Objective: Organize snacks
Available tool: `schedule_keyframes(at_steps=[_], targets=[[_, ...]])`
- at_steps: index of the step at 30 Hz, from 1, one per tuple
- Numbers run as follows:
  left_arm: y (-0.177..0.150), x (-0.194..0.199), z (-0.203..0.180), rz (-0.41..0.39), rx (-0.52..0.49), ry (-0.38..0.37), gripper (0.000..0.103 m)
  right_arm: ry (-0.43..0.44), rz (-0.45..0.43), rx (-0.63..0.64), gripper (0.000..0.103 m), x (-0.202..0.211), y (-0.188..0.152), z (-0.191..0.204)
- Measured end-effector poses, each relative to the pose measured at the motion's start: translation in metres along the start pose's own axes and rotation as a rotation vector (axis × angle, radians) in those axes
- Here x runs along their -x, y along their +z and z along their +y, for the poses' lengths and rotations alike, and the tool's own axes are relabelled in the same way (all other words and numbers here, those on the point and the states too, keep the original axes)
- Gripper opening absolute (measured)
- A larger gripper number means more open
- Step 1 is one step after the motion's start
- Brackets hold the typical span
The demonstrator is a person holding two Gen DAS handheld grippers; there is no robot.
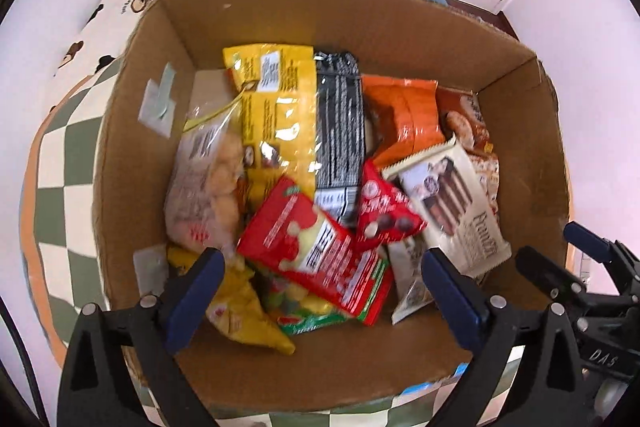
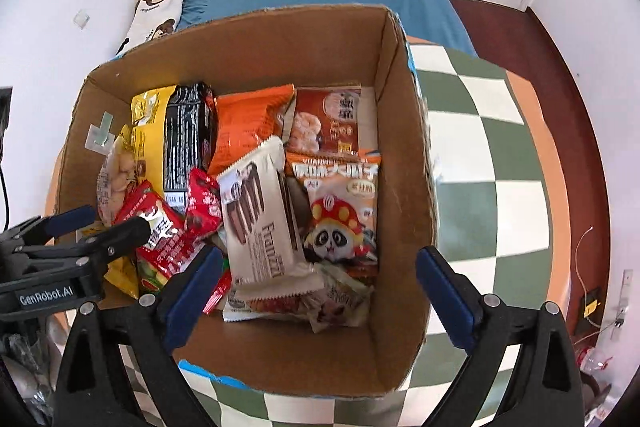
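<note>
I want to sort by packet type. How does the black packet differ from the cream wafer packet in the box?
The black packet is dark with white print, lying near the far wall; the cream wafer packet is pale, pictures brown wafers, and lies nearer, on top. Both are long flat packets.

Below my left tongs (image 1: 320, 287) the open cardboard box (image 1: 520, 155) holds a loose heap of snack packets: a red bag (image 1: 320, 247) lies tilted between the tips, a cream wafer pack (image 1: 452, 203) flat just beyond the right tip, and yellow (image 1: 276, 95), black (image 1: 340, 123) and orange (image 1: 404, 115) bags side by side at the far wall.
</note>
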State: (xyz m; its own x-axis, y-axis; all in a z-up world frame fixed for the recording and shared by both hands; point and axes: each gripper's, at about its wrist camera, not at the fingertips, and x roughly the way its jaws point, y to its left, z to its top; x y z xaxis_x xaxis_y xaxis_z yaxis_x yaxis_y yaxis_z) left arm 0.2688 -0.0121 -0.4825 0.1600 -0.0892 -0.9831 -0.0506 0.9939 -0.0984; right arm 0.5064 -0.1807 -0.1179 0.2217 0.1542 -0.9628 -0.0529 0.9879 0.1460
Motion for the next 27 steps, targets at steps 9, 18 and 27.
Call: schedule_keyframes(at_steps=[9, 18, 27], targets=[[-0.035, 0.049, -0.002, -0.105, 0.009, -0.009, 0.101, -0.020, -0.079, -0.008, 0.099, 0.040, -0.030, 0.001], [-0.101, 0.124, -0.006, -0.256, 0.006, -0.020, 0.101, -0.021, -0.241, 0.030, 0.099, 0.127, -0.086, 0.013], [-0.174, 0.194, -0.011, -0.399, -0.011, 0.004, 0.101, -0.028, -0.401, 0.091, 0.102, 0.214, -0.163, 0.037]])
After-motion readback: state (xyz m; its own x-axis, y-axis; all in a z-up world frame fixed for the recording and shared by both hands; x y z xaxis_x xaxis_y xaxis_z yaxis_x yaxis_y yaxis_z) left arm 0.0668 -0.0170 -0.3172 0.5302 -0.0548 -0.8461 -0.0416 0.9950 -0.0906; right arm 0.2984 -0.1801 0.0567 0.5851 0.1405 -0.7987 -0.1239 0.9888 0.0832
